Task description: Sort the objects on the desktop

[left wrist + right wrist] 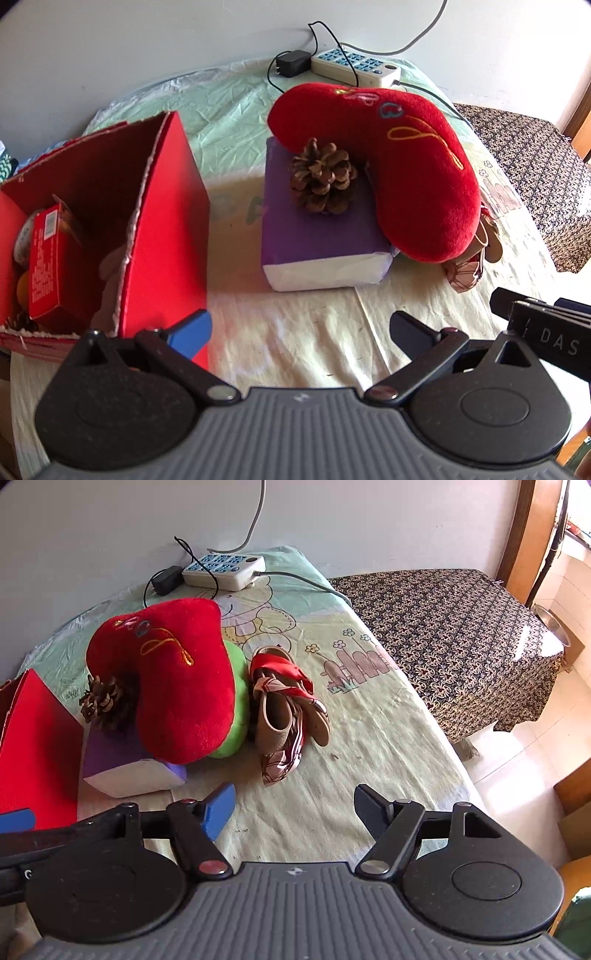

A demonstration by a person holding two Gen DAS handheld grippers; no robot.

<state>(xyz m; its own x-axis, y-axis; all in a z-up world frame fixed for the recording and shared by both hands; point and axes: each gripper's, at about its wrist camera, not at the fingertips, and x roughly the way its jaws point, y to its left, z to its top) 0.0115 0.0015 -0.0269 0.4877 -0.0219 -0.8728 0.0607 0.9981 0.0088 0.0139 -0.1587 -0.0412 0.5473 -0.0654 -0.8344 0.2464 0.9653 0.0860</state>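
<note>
left gripper jaws spread, empty | right gripper jaws spread, empty | pine cone on purple box, touching red cushion | red box left | advice: pinch cone from above, avoid snagging cushion
</note>
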